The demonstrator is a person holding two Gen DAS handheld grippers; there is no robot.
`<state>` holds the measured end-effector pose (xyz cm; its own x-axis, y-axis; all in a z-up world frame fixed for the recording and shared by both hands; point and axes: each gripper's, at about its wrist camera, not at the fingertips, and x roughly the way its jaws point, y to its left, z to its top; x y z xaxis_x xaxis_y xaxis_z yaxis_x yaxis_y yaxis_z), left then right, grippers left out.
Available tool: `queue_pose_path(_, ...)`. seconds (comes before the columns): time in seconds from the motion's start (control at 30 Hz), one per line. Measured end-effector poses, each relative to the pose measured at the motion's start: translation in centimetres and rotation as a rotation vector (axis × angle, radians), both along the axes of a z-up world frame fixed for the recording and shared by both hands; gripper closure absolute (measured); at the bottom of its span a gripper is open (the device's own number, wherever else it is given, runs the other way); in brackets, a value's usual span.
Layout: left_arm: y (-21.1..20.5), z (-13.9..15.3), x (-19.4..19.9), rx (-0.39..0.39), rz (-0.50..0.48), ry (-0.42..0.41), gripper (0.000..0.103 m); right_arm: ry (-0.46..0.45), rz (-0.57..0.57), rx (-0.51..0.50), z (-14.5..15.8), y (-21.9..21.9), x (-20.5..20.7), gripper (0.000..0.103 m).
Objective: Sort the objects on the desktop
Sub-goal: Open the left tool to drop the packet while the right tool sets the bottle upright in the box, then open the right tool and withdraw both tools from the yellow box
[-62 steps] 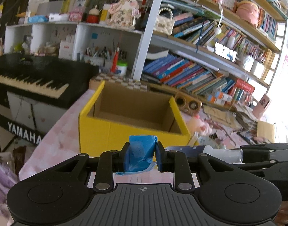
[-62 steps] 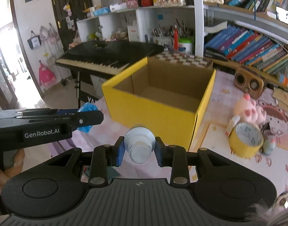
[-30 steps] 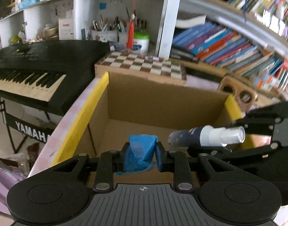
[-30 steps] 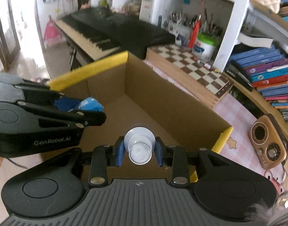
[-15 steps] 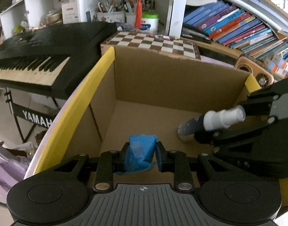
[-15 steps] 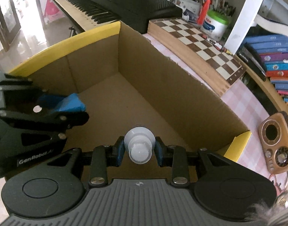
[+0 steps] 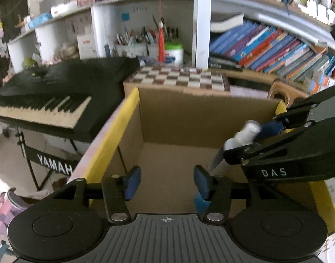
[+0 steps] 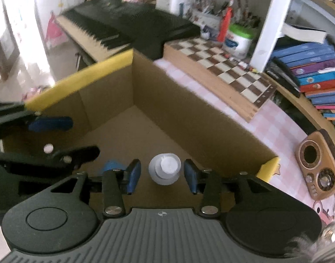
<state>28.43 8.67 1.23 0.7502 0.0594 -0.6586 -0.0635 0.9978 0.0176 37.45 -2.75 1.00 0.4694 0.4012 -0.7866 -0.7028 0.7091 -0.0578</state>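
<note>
Both tongs (image 7: 165, 183) (image 8: 159, 175) spread wide; blue object (image 8: 111, 165) mostly hidden, spray bottle (image 8: 164, 172) blurred.

home study: keyboard (image 7: 57, 87), bookshelf (image 7: 277, 50), chessboard (image 7: 178, 77).

Both wrist views look down at close range into the cardboard box (image 7: 178, 131) (image 8: 167, 109), sharing its interior and the far chessboard (image 7: 185, 77) (image 8: 228, 65).

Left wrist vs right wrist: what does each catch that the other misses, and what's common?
Left wrist only: the YAMAHA stand panel and the right gripper from the side. Right wrist only: the spray bottle cap end-on between parted fingers, the blue packet in the box, and the left gripper. Both: yellow cardboard box, chessboard, keyboard.
</note>
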Motion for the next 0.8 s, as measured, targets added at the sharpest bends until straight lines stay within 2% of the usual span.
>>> queue_pose_path(0.13,-0.1,1.5,-1.0,-0.017,-0.003,-0.063,0.037,-0.053,-0.031,0.032,1.3,-0.9,-0.8,0.056)
queue_pose_path(0.23,-0.2,2.5,-1.7,-0.025,-0.014,-0.108,0.033,-0.09,-0.06,0.065,2.3,-1.8,-1.6,0.052)
queue_pose_path(0.37,-0.7,3.7,-2.9,-0.024,-0.032,-0.155,0.03,-0.123,-0.097,0.099,3.2,-3.1,-2.8,0.051)
queue_pose_path(0.57,-1.4,4.8,-4.8,-0.017,-0.049,-0.196,0.027,-0.162,-0.153,0.14,4.4,-5.1,-5.1,0.051)
queue_pose_path(0.8,-1.1,5.6,-8.0,-0.047,-0.063,-0.214,0.025,-0.225,-0.218,0.153,5.4,-8.0,-8.6,0.049)
